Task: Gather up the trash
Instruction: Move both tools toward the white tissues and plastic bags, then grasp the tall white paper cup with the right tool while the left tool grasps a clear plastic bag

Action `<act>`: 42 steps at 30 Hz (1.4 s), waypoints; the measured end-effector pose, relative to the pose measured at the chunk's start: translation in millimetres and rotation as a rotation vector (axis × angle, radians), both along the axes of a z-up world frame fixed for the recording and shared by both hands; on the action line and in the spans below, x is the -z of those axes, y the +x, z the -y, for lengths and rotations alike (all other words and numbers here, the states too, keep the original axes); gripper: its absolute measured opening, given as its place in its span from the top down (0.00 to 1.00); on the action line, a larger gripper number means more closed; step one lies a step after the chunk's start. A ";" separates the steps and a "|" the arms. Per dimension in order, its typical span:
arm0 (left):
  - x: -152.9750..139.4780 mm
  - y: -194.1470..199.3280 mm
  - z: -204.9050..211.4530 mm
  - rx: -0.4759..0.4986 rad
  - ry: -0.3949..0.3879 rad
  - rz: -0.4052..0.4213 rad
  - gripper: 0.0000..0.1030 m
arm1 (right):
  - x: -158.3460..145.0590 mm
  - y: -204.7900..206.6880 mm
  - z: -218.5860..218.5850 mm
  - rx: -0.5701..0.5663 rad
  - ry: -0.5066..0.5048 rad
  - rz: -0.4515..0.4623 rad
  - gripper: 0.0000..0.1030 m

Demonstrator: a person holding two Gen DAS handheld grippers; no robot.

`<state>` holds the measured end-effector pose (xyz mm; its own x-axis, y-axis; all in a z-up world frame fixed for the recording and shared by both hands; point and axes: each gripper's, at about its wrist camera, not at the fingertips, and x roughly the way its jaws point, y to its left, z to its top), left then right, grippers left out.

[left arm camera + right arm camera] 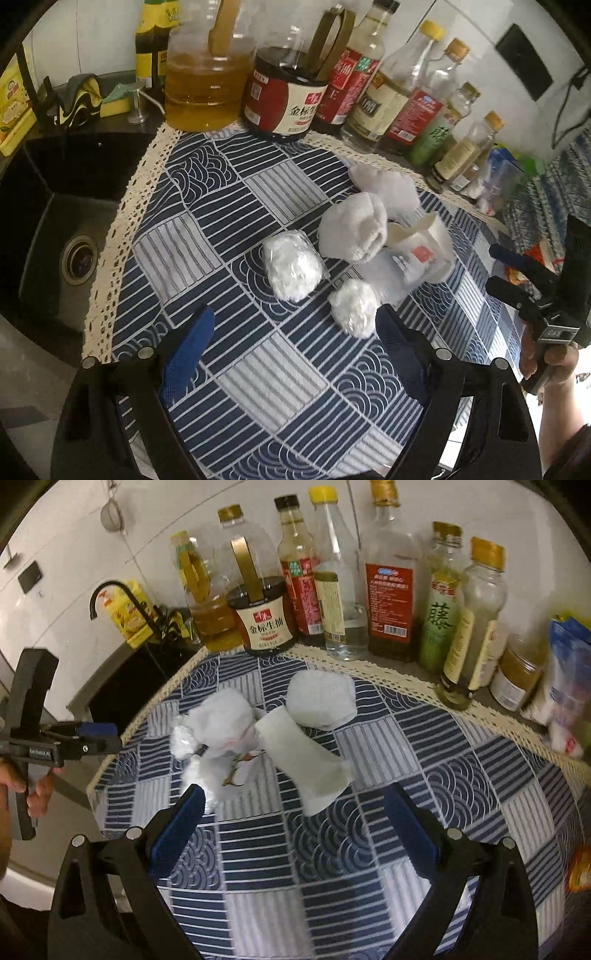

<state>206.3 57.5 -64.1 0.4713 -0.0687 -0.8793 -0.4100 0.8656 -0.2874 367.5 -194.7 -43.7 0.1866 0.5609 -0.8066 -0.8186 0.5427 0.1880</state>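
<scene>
White trash lies on a blue patterned tablecloth (258,369): a plastic-wrapped wad (291,264), a smaller wad (354,308), crumpled tissues (354,230), another tissue (388,188) and a torn paper packet (421,251). My left gripper (295,332) is open and empty, just short of the two wads. My right gripper (293,805) is open and empty, close before the packet (306,757), with crumpled wads (221,731) and a tissue (321,698) beyond. Each gripper shows in the other's view: the right one (517,277), the left one (92,738).
A row of oil, soy sauce and vinegar bottles (284,96) stands along the back wall (391,590). A black sink (62,221) with faucet (110,594) lies left of the cloth. Jars and bags (554,675) crowd the right end.
</scene>
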 end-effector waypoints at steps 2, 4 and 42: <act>6.0 7.8 -1.2 -0.014 -0.010 -0.012 0.16 | 5.2 9.3 -3.5 -0.018 -0.007 0.012 0.06; 11.4 14.2 -1.3 -0.023 0.004 -0.024 0.16 | 10.3 16.9 -5.7 -0.032 -0.008 0.012 0.06; 67.6 71.5 -13.9 -0.009 0.058 -0.135 0.57 | 52.9 39.5 -34.5 -0.229 -0.043 -0.050 0.60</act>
<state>277.8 71.3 -131.6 0.3488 -0.0127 -0.9371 -0.4493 0.8753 -0.1790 407.0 -160.1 -96.6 0.0174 0.5488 -0.8357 -0.9117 0.3519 0.2121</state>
